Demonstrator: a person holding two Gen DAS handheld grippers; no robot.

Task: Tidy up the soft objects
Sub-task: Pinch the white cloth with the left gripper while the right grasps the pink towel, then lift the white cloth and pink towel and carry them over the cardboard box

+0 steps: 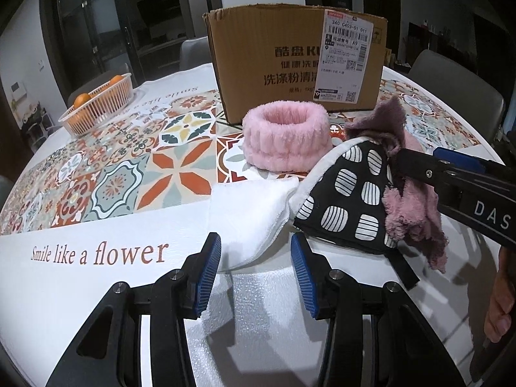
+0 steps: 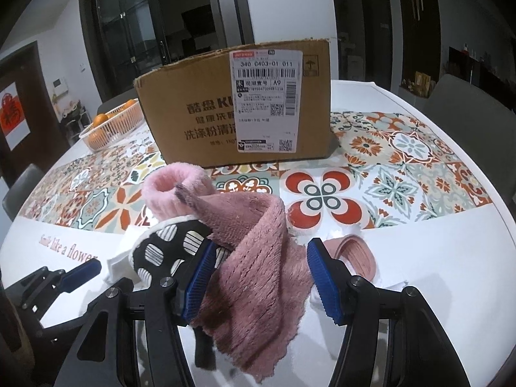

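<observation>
L-wrist view
L gripper (image 1: 254, 274): jaws apart, nothing between the pads; low over the white tablecloth (image 1: 96, 242), near edge.
White folded terry towel (image 1: 251, 213): dead ahead of L gripper, its near corner just beyond the fingertips.
Black oven mitt w/ white striped ovals (image 1: 348, 193): just right of the towel, touching it.
Pink fluffy ring headband (image 1: 285, 138): farther back, behind the towel and mitt, in front of the brown cardboard box (image 1: 296, 61).
Orange plastic basket w/ oranges (image 1: 100, 106): far left, well apart.
R gripper: comes in from the right, tips buried in the mauve plush cloth (image 1: 416, 213).

R-wrist view
R gripper (image 2: 261, 277): pads spread wide, mauve plush cloth (image 2: 258, 258) draped between them; looks unclamped, cloth touches the left pad only.
Cloth axis: runs far-left to near-right, hanging off the near side.
Mitt (image 2: 167, 248): left of R gripper, under the cloth.
Box (image 2: 235, 106): straight ahead, far side, top open.

Key relation
Judgement: cloth sits inside R's jaws, so R is the nearer tool; closing should catch it, then box lies directly forward. L is nearer the towel.
</observation>
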